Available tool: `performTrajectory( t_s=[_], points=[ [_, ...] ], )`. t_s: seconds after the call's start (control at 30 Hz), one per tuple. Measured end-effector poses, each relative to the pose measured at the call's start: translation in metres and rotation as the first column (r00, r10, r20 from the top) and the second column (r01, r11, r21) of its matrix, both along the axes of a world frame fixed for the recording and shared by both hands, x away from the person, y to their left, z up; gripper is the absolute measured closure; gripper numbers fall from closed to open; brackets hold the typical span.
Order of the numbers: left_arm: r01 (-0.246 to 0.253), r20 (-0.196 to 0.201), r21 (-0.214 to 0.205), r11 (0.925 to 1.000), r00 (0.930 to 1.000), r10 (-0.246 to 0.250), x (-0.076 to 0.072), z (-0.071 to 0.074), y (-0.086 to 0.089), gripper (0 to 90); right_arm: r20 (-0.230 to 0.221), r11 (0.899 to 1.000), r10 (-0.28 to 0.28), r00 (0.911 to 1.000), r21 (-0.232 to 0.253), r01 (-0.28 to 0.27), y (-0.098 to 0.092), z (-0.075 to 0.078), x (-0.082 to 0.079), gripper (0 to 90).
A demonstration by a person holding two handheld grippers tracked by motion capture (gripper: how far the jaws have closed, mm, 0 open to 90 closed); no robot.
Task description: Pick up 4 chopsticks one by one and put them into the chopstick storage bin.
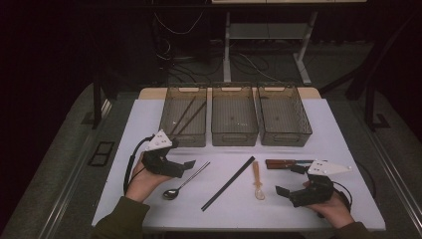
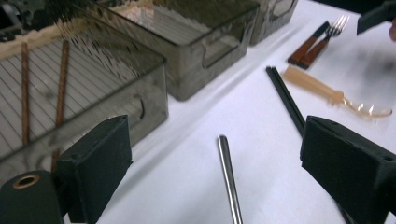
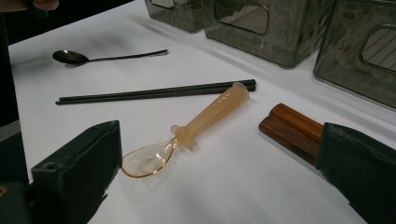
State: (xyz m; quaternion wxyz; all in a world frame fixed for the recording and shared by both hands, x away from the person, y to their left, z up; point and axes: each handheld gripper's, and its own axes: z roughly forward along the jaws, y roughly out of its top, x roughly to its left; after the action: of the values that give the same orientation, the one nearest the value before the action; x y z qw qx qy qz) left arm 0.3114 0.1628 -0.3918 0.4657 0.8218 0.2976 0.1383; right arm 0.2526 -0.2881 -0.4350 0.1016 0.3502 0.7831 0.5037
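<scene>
My left gripper (image 1: 185, 168) hovers open over the handle of a metal spoon (image 1: 184, 185) at the table's front left. In the left gripper view the spoon handle (image 2: 229, 177) lies between the wide-apart jaws, untouched. My right gripper (image 1: 290, 180) stands open at the front right, low over the table. An amber plastic spoon (image 3: 205, 116) lies just ahead of its jaws, with two wooden cutlery handles (image 3: 292, 128) beside the right jaw. Black chopsticks (image 1: 228, 183) lie diagonally between the two spoons.
Three smoky plastic bins (image 1: 183, 130) (image 1: 234, 132) (image 1: 284, 133) stand in a row at the back of the white table (image 1: 149, 119). The left bin holds a pair of brown chopsticks (image 2: 60, 79). A fork and a second wooden-handled utensil (image 1: 286, 163) lie at the right.
</scene>
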Motion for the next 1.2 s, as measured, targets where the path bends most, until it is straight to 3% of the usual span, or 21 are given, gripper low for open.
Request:
performTrajectory(
  t_s=[0.27, 0.57, 1.2],
  points=[
    [0.018, -0.005, -0.017, 0.9997, 0.9998, -0.018, -0.012, -0.013, -0.004, 6.9, 0.000, 1.000, 0.002, 1.0000, 0.002, -0.002, 0.000, 0.000, 0.000, 0.7],
    [0.058, -0.022, -0.001, 0.9983, 0.9981, -0.058, -0.012, -0.023, -0.018, 5.8, -0.001, 1.000, 0.002, 1.0000, -0.002, -0.002, 0.000, 0.000, 0.000, 0.7],
    [0.124, -0.054, 0.030, 0.9918, 0.9910, -0.122, -0.017, -0.030, -0.054, 12.3, -0.002, 1.000, 0.003, 1.0000, -0.013, -0.003, 0.002, -0.001, 0.000, 0.8]
  ],
)
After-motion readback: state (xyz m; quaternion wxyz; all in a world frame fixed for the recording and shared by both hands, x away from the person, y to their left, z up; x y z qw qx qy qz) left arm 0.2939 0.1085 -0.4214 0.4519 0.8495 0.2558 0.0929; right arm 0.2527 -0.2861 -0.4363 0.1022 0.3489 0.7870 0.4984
